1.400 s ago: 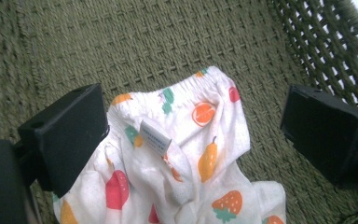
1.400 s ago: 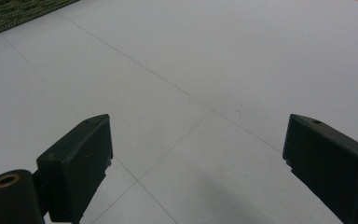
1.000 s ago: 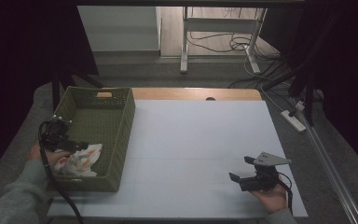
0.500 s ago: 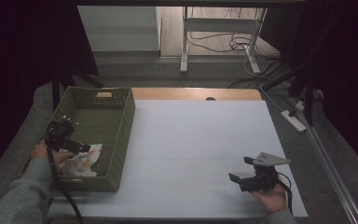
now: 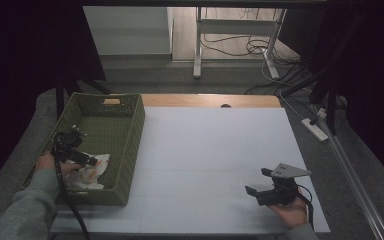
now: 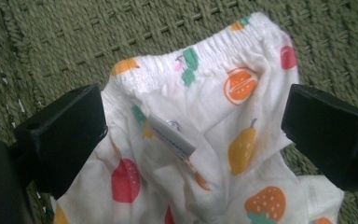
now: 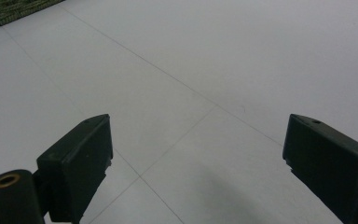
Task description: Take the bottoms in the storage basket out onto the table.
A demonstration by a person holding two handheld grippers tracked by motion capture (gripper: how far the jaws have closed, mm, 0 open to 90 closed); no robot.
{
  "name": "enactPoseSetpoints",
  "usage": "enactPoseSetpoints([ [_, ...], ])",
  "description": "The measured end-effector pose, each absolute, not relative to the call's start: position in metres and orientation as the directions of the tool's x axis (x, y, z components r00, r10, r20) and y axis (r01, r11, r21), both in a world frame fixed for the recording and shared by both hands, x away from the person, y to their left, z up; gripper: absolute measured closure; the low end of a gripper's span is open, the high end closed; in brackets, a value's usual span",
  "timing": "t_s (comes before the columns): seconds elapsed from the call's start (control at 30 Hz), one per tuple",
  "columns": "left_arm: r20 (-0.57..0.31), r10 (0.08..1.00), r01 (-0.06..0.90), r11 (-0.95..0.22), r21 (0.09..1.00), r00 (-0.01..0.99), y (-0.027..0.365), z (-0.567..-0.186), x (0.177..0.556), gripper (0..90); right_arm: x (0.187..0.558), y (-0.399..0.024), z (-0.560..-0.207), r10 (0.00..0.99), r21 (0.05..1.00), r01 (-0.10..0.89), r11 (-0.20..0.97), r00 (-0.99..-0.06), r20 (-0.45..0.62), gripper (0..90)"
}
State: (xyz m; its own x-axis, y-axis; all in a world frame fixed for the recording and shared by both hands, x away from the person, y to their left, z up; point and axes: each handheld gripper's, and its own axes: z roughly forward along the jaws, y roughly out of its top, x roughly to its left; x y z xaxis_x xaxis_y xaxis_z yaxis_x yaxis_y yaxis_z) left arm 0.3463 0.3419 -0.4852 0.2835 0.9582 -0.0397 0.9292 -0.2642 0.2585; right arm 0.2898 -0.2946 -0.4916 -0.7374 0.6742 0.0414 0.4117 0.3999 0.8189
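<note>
One fruit-print cloth [image 6: 200, 140] lies in the one green woven basket [image 5: 130, 145], at 9 o'clock on the table [image 5: 215, 150]. Left gripper [image 5: 87, 160] spread wide above it; right gripper [image 5: 258, 184] spread too, at 4 o'clock over bare tabletop, well apart from the basket

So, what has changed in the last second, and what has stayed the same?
The left gripper moved slightly deeper into the green woven basket, towards its far end, and hangs open over the white fruit-printed cloth, which lies where it was. The right gripper stayed open, low over the white table.
</note>
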Motion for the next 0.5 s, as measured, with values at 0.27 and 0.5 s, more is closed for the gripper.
enactPoseSetpoints([
  [0.27, -0.025, 0.961, 0.939, -0.264, 0.220, 0.276, 0.342, -0.491, 0.350, 6.2, 0.290, -0.294, -0.492, 0.673, 0.817, 0.411, 0.405, -0.739, 0.039, 8.5],
  [0.5, -0.020, 0.962, 0.950, -0.266, 0.166, 0.273, 0.341, -0.500, 0.354, 6.2, 0.290, -0.294, -0.492, 0.671, 0.815, 0.412, 0.407, -0.740, 0.039, 8.5],
])
